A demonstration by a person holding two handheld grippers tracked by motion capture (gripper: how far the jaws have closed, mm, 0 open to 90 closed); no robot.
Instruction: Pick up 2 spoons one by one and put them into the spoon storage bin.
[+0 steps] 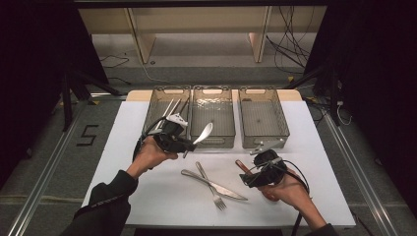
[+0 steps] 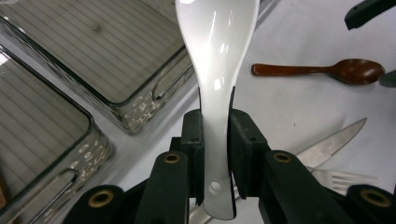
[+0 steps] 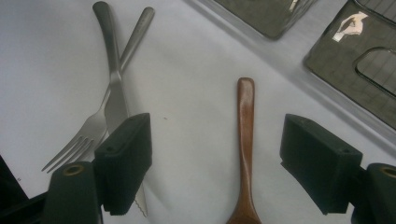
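My left gripper (image 1: 189, 146) is raised above the white table (image 1: 123, 147), shut on the handle of a white ceramic spoon (image 1: 203, 133). In the left gripper view the white spoon (image 2: 215, 70) stands up between the pads of my left gripper (image 2: 215, 135), bowl pointing away. My right gripper (image 1: 248, 178) hovers open low over a brown wooden spoon (image 1: 240, 165). In the right gripper view that wooden spoon (image 3: 246, 140) lies between the wide-apart jaws of my right gripper (image 3: 215, 158), untouched.
A metal fork (image 1: 219, 200) and a knife (image 1: 223, 190) lie crossed at the table's front middle. Three clear bins stand in a row at the back: the left bin (image 1: 153, 105) holds several utensils, beside it the middle bin (image 1: 212, 92) and the right bin (image 1: 281, 115).
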